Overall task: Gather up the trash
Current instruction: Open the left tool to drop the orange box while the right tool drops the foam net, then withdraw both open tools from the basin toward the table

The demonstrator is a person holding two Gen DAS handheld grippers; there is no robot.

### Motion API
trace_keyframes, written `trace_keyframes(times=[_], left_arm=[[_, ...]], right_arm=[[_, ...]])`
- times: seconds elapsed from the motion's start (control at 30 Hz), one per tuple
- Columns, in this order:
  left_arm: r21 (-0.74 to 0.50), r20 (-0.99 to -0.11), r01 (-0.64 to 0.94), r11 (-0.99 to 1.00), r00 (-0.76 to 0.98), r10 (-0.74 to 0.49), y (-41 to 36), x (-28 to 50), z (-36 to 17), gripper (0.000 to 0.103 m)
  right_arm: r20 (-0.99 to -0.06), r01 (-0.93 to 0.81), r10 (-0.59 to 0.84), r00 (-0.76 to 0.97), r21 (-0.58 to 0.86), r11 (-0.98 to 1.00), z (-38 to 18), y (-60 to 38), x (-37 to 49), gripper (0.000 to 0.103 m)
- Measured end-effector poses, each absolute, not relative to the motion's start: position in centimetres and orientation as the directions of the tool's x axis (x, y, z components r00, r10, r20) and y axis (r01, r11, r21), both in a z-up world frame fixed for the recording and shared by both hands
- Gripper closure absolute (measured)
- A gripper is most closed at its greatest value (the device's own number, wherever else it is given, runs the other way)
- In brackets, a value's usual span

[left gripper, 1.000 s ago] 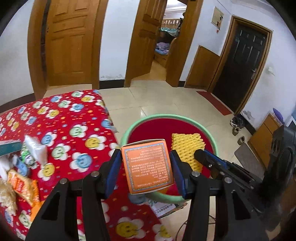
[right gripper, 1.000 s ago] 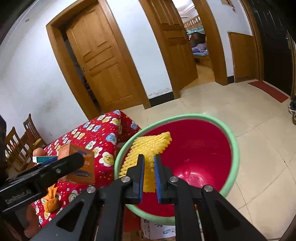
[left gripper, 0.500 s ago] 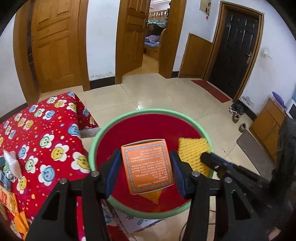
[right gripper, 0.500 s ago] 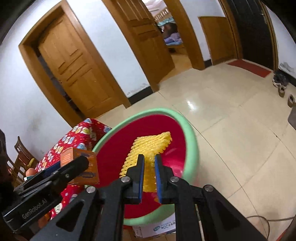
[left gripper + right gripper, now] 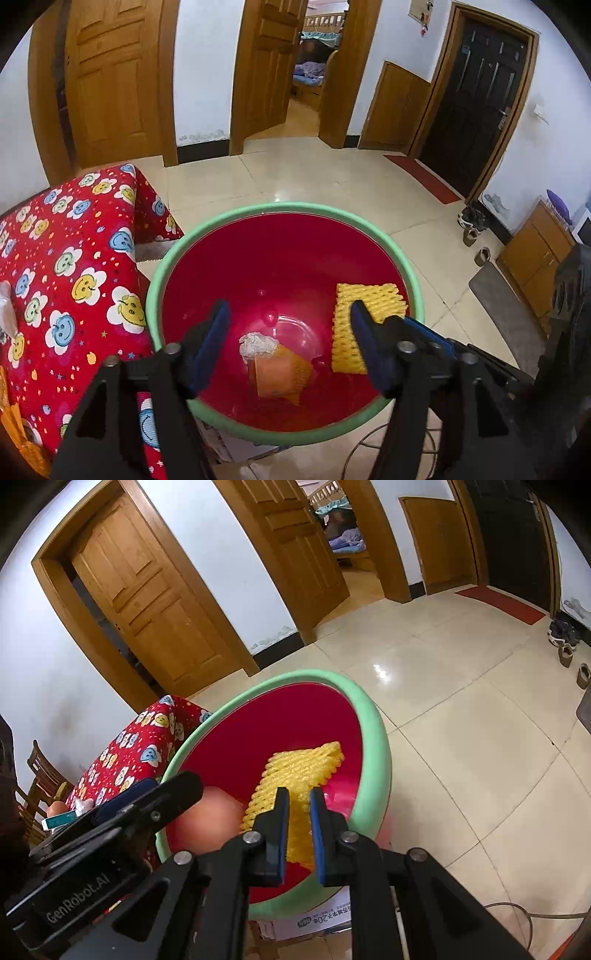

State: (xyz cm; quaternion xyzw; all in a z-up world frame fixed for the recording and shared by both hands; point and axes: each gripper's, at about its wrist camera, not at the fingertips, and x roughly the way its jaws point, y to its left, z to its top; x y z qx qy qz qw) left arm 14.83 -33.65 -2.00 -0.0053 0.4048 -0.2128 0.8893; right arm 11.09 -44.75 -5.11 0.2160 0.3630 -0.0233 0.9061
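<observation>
A red basin with a green rim (image 5: 284,210) stands beside the table; it also shows in the right wrist view (image 5: 373,738). My left gripper (image 5: 290,328) is open and empty above the basin. An orange box (image 5: 279,374) lies at the basin's bottom beside a crumpled white paper (image 5: 256,343). My right gripper (image 5: 298,812) is shut on a yellow foam net (image 5: 303,768) and holds it over the basin's right side; the net also shows in the left wrist view (image 5: 364,314).
The table with a red smiley-flower cloth (image 5: 66,266) is to the left, with wrappers at its left edge. A cardboard box (image 5: 321,919) sits under the basin. Tiled floor (image 5: 461,709), wooden doors and shoes lie beyond.
My left gripper has opened and let go of the orange box, which now lies in the basin. My right gripper still holds the yellow net, now slightly looser over the basin.
</observation>
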Motion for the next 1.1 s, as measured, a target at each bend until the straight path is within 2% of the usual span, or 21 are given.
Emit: trace_keyframes(times=[0.17, 0.33, 0.37, 0.43, 0.53, 1.1], left_arm=[[-0.165, -0.710, 0.348, 0.923, 0.608, -0.356, -33.2, 14.8, -1.9, 0.023], [-0.148, -0.711, 0.329, 0.933, 0.620, -0.332, -32.8, 14.7, -1.7, 0.023], [-0.146, -0.710, 0.327, 0.934, 0.622, -0.329, -32.7, 14.7, -1.6, 0.023], [-0.148, -0.708, 0.324, 0.934, 0.625, -0.329, -32.5, 14.6, -1.4, 0.022], [-0.162, -0.700, 0.317, 0.934, 0.630, -0.335, -32.0, 14.6, -1.1, 0.019], [-0.202, -0.696, 0.298, 0.933, 0.626, -0.351, -29.9, 14.9, -0.4, 0.019]], right_arm=[[-0.670, 0.197, 0.124, 0.732, 0.382, 0.903, -5.2, -44.9, 11.1, 0.088], [-0.678, 0.192, 0.126, 0.724, 0.374, 0.907, -5.4, -44.9, 11.2, 0.088], [-0.680, 0.193, 0.127, 0.722, 0.374, 0.907, -5.4, -44.9, 11.2, 0.084], [-0.679, 0.197, 0.126, 0.723, 0.378, 0.905, -5.4, -44.9, 11.2, 0.059], [-0.654, 0.164, 0.151, 0.742, 0.394, 0.904, -5.1, -44.8, 10.9, 0.043], [-0.618, 0.122, 0.150, 0.772, 0.375, 0.919, -4.0, -43.6, 10.9, 0.015]])
